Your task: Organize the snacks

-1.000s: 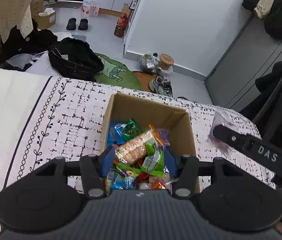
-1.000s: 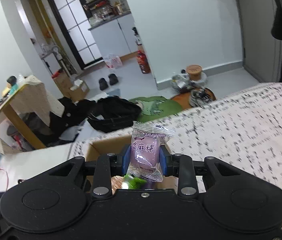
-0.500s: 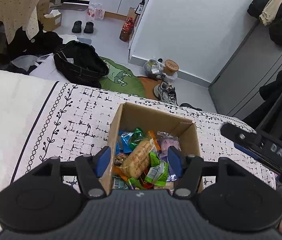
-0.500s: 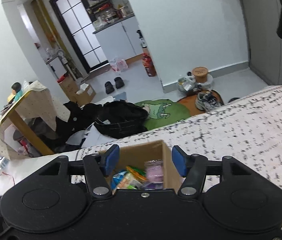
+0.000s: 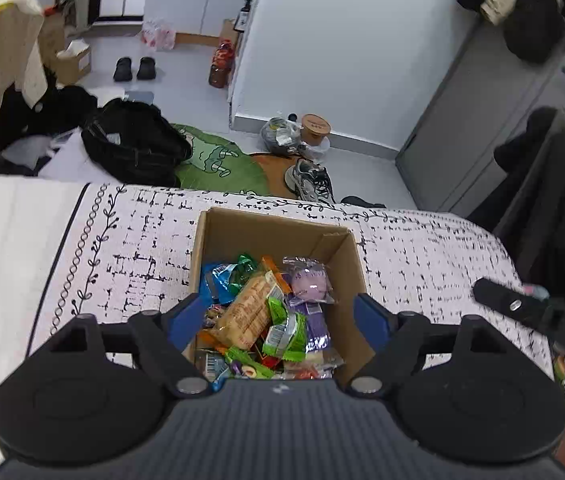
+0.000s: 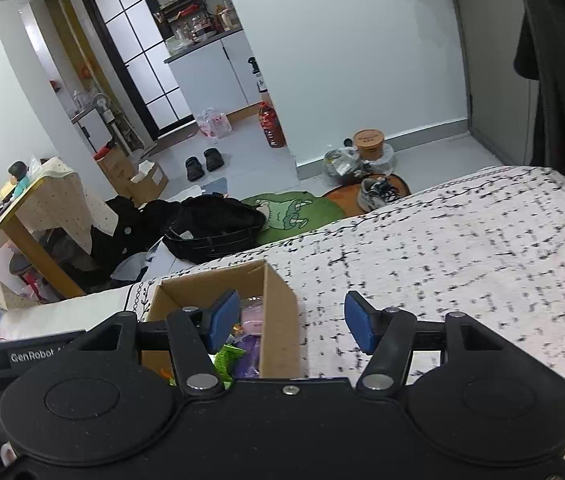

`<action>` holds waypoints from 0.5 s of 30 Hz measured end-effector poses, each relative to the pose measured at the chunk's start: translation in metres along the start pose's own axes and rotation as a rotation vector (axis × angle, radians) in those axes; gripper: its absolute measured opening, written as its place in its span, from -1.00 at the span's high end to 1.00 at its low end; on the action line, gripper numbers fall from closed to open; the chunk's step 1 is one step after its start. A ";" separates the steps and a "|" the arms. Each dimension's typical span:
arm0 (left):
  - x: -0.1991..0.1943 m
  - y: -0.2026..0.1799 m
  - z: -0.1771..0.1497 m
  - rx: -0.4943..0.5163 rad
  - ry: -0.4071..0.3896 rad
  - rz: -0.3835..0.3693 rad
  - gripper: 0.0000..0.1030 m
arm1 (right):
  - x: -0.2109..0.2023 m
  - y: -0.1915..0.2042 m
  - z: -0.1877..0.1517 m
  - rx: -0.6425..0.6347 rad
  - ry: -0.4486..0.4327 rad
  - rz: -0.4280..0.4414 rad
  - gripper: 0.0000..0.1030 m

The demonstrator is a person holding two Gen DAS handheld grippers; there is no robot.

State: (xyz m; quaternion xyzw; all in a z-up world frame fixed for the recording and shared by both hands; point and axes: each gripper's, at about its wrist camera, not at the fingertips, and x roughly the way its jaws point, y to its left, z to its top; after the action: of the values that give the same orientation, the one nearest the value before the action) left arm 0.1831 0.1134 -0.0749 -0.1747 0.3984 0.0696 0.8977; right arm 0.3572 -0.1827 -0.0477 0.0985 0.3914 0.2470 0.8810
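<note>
An open cardboard box [image 5: 274, 232] sits on the patterned tablecloth and holds several wrapped snacks. A pink-purple mochi packet [image 5: 308, 280] lies on top at the box's right side, beside a long biscuit pack [image 5: 248, 312] and green wrappers. My left gripper [image 5: 280, 318] is open and empty, hovering above the box. My right gripper [image 6: 288, 322] is open and empty, over the box's right wall [image 6: 280, 320]; the mochi packet [image 6: 252, 314] shows inside. The right gripper's arm shows at the right of the left wrist view [image 5: 538, 314].
The tablecloth [image 5: 122, 264] spreads around the box, with the table's far edge just behind it. Beyond lie a black bag [image 5: 134, 148], a green mat [image 5: 218, 164], shoes [image 5: 312, 180] and a dark coat on a chair [image 5: 562, 200] at the right.
My right gripper opened and dropped the mochi packet into the box, then drew off to the right. My left gripper opened wider and rose above the box.
</note>
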 end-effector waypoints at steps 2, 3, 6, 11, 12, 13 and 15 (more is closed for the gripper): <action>-0.002 -0.004 -0.002 0.018 0.011 0.001 -0.62 | -0.010 -0.007 0.001 0.009 -0.011 -0.006 -0.21; -0.003 -0.006 -0.003 0.026 0.016 0.004 -0.62 | -0.015 -0.010 0.001 0.014 -0.015 -0.010 -0.22; -0.010 -0.012 -0.005 0.061 0.013 -0.002 -0.63 | -0.027 -0.017 0.000 0.015 -0.022 -0.025 -0.24; -0.023 -0.017 -0.010 0.088 0.013 -0.022 -0.72 | -0.050 -0.028 -0.002 0.019 -0.046 -0.047 -0.43; -0.026 -0.018 -0.011 0.094 0.010 -0.028 -0.74 | -0.055 -0.029 -0.003 0.020 -0.051 -0.048 -0.47; -0.030 -0.020 -0.012 0.100 0.006 -0.033 -0.78 | -0.060 -0.031 -0.003 0.022 -0.055 -0.049 -0.51; -0.035 -0.022 -0.013 0.112 -0.006 -0.038 -0.82 | -0.068 -0.033 -0.004 0.019 -0.059 -0.046 -0.57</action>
State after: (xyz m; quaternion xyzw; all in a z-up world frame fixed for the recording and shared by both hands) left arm 0.1562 0.0884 -0.0513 -0.1313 0.3956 0.0307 0.9085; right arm 0.3271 -0.2455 -0.0190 0.1050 0.3698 0.2199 0.8966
